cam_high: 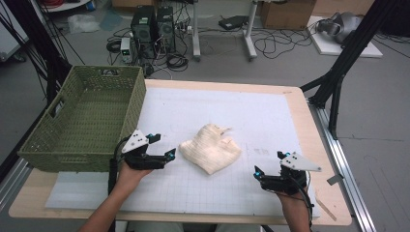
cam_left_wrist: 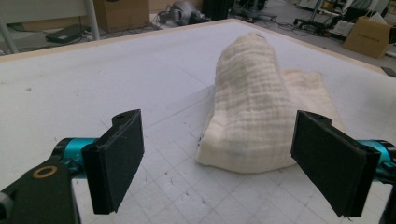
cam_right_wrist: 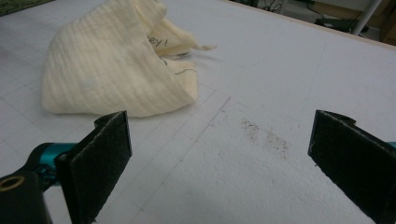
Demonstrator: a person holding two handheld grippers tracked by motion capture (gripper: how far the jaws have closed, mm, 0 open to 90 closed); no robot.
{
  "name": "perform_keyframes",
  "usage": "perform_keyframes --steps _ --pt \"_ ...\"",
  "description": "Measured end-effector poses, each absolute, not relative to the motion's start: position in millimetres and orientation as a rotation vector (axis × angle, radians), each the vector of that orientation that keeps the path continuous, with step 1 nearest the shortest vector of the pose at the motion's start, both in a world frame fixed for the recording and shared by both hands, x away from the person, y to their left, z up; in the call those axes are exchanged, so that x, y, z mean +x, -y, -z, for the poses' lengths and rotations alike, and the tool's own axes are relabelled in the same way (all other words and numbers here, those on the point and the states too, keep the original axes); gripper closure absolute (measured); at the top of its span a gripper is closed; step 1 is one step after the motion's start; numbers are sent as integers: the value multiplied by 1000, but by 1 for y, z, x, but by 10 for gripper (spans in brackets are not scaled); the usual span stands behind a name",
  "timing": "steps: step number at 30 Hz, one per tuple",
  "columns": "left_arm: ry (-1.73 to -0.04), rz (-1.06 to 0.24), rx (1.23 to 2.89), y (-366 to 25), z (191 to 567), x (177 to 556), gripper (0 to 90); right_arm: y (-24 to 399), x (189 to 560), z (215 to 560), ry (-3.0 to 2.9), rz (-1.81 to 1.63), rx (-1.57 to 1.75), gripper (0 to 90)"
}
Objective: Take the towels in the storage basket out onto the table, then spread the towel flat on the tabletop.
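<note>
A cream cloth (cam_high: pixel 211 147) lies crumpled in a loose heap on the white gridded mat (cam_high: pixel 208 193) at the table's middle. My left gripper (cam_high: pixel 162 146) is open just left of the cloth, its jaws pointing at it without touching. In the left gripper view the cloth (cam_left_wrist: pixel 259 112) rises ahead between the two wide-apart pads (cam_left_wrist: pixel 116 158), nothing pinched. My right gripper (cam_high: pixel 268 164) stands open at the front right, apart from the cloth. In the right gripper view the cloth (cam_right_wrist: pixel 116 70) lies to the upper left, beyond the jaws.
A green woven basket (cam_high: pixel 84 145) stands on the table's left edge, right beside my left hand. The mat has a dirty smudge (cam_right_wrist: pixel 266 135) ahead of the right gripper. Cables, computer towers and boxes sit on the floor beyond the table.
</note>
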State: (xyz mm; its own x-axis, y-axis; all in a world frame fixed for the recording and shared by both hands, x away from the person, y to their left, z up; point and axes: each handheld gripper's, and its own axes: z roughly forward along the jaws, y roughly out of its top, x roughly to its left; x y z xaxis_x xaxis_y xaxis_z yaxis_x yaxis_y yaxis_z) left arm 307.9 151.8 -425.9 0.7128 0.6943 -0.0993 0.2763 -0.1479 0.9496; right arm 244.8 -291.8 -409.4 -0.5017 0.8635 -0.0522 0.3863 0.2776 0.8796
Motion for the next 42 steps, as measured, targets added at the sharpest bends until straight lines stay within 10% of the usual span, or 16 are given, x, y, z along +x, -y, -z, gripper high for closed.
perform_keyframes --steps 42 --pt "-788 -429 1753 -150 430 309 179 283 300 415 -2050 -1176 1204 70"
